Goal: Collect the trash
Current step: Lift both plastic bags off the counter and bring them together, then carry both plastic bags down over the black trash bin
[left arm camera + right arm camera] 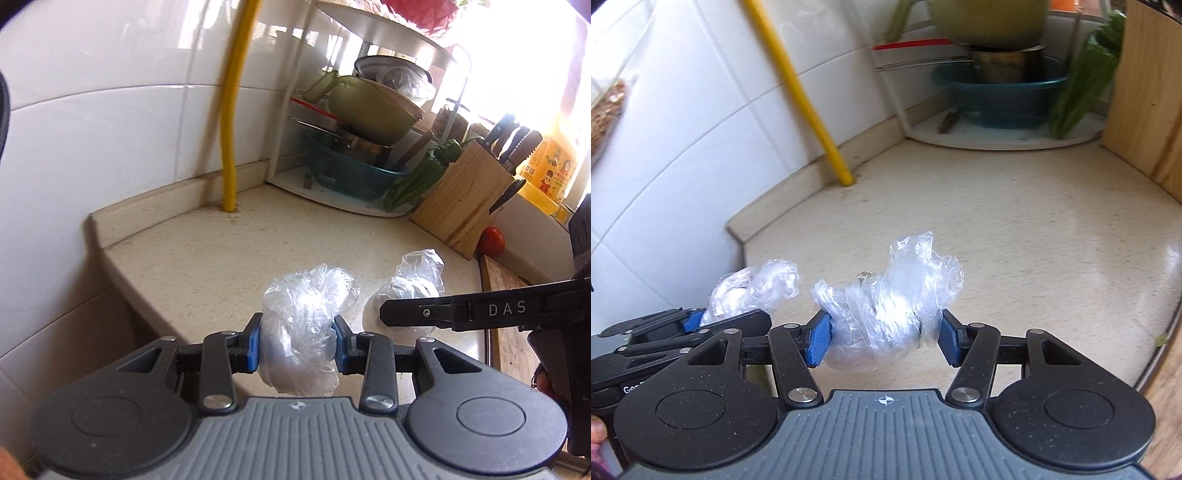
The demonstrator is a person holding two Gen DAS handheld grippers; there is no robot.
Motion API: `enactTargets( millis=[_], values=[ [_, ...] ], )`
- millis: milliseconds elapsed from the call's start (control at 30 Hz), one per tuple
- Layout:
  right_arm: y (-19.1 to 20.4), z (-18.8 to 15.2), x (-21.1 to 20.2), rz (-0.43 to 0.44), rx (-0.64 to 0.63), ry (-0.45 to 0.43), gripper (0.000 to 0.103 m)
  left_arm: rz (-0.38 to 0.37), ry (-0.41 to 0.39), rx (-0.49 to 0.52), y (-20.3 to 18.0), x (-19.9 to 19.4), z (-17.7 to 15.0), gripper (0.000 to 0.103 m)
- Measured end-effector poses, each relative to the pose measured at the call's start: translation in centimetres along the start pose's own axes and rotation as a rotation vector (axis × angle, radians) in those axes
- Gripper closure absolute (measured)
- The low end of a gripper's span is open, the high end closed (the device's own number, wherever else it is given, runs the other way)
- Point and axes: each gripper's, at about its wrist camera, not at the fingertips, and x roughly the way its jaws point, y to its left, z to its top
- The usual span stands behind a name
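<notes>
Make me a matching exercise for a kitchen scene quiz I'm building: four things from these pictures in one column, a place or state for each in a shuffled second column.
Things:
1. Crumpled plastic bag
2. Yellow pipe
3. Tomato
4. Knives

Places or states:
A. Stuck in the wooden block
B. Pinched in the left claw
C. Lying on the counter beside the wooden block
D. Running down the tiled wall to the counter

Pairs: 1-B, 2-D, 3-C, 4-A
</notes>
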Motion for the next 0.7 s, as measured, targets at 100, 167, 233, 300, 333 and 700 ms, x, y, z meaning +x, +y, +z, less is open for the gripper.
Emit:
enactTargets(
  millis=[100,167,233,300,333,700],
  values=[
    [2.1,-0.5,-0.4,0.042,-0.033,0.004,0.038,0.036,-0.017,-0.012,0.8,-1.9,-0.8,0.069],
    [3.4,-0.8,-0.6,0.068,-0.059,0.005,0.038,0.061,-0.034,-0.022,1.2,-3.3,-1.2,0.069],
    [4.7,-1.0,-0.8,0.097,-0.082,0.007,0.038,0.086,-0.053,-0.032,1.5,-4.7,-1.6,0.069],
    [5.9,-1.3,-1.1,0.12,-0.107,0.007,0.038,0.113,-0.072,-0.045,1.8,-6.1,-1.9,0.069],
    [6.5,-1.4,-1.2,0.133,-0.119,0.008,0.038,0.126,-0.08,-0.052,1.9,-6.8,-2.2,0.069],
    [12.1,-3.2,-2.8,0.245,-0.239,0.008,0.038,0.242,-0.15,-0.099,2.5,-12.7,-4.7,0.069]
  ],
)
